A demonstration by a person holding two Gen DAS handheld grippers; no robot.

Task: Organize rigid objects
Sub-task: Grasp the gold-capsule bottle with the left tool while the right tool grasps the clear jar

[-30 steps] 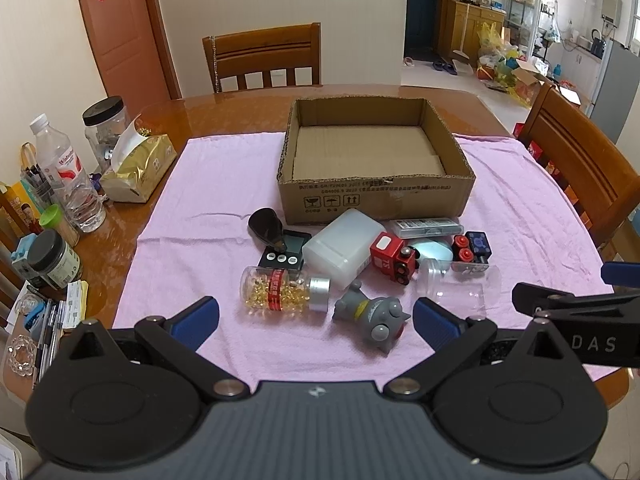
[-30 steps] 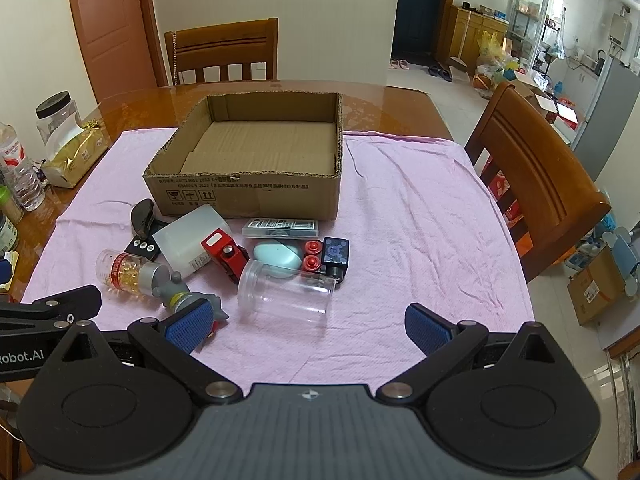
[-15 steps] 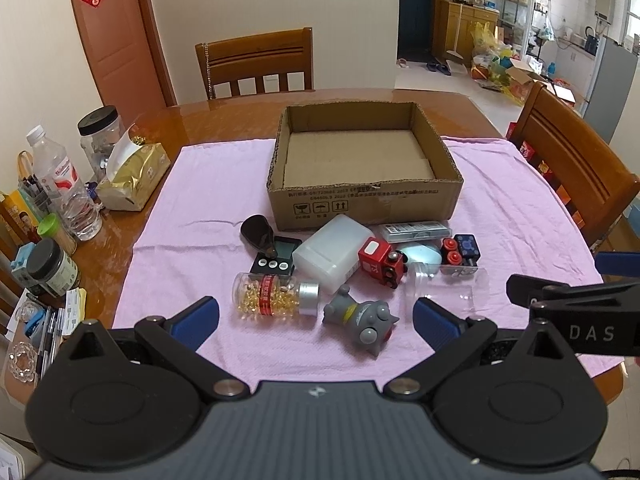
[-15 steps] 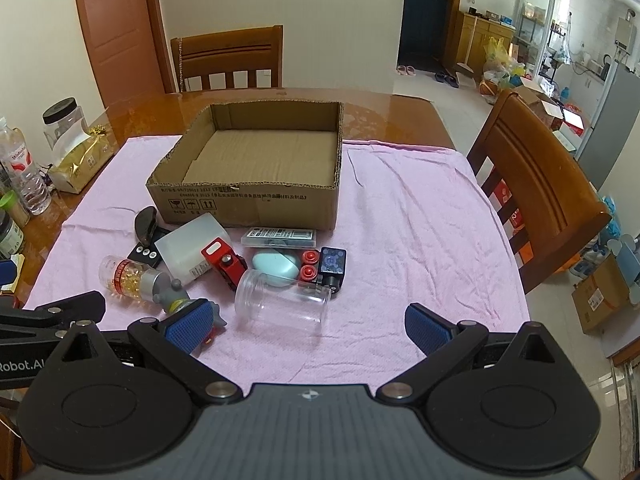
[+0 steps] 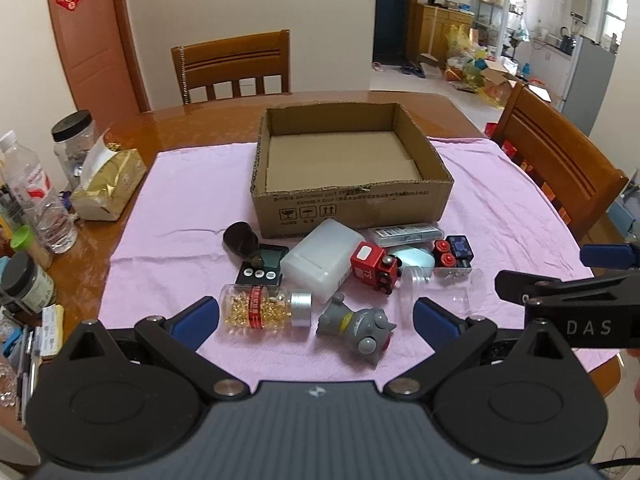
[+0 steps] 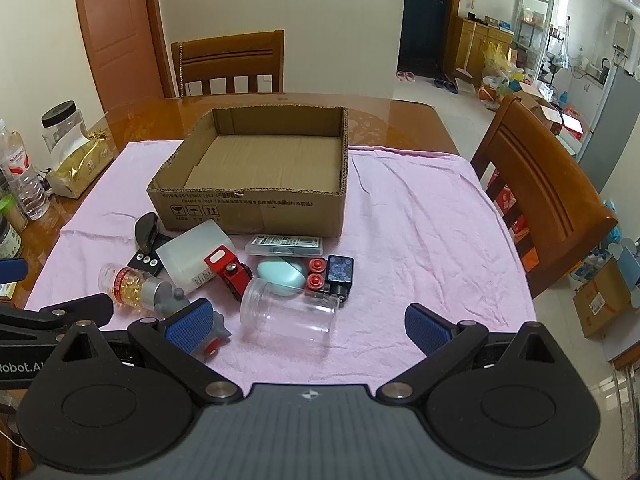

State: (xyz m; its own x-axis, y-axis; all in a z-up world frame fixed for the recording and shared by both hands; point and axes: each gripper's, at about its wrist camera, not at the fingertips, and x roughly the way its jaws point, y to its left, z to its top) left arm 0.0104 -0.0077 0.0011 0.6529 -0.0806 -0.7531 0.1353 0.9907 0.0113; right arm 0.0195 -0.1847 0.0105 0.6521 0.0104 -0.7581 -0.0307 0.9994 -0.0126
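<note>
We had both tools hovering over the near edge of the pink cloth (image 5: 180, 208), and neither held a thing: our left gripper (image 5: 316, 320) stood spread wide with nothing between its blue pads (image 5: 194, 314), and our right gripper (image 6: 308, 324) was just as wide apart and just as bare. Ahead of us sat the cardboard box (image 5: 352, 204), open-topped, nothing inside it, squarely on the cloth. Right in front of its near wall lay the whole jumble! A pill bottle (image 5: 266, 306) of golden capsules lay on its side near our left pad, and a grey toy figure (image 5: 356, 328) lay just beside it, toward the middle. Behind those we saw a small black scale (image 5: 260, 268) with a dark scoop-like piece (image 5: 242, 240) resting at its far corner, then a milky white plastic container (image 5: 320, 258) touching a red toy truck (image 5: 374, 266). A clear jar (image 6: 288, 316) lay tipped over, mouth to the left, in front of a pale blue oval case (image 6: 280, 276). Beside that sat a black-and-blue toy block with red knobs (image 6: 332, 274), and a flat clear case (image 6: 286, 244) lay against the foot of the box. Off on the bare wooden table (image 5: 192, 128) at left stood a gold tissue pack (image 5: 108, 188) and a water bottle (image 5: 38, 200).
</note>
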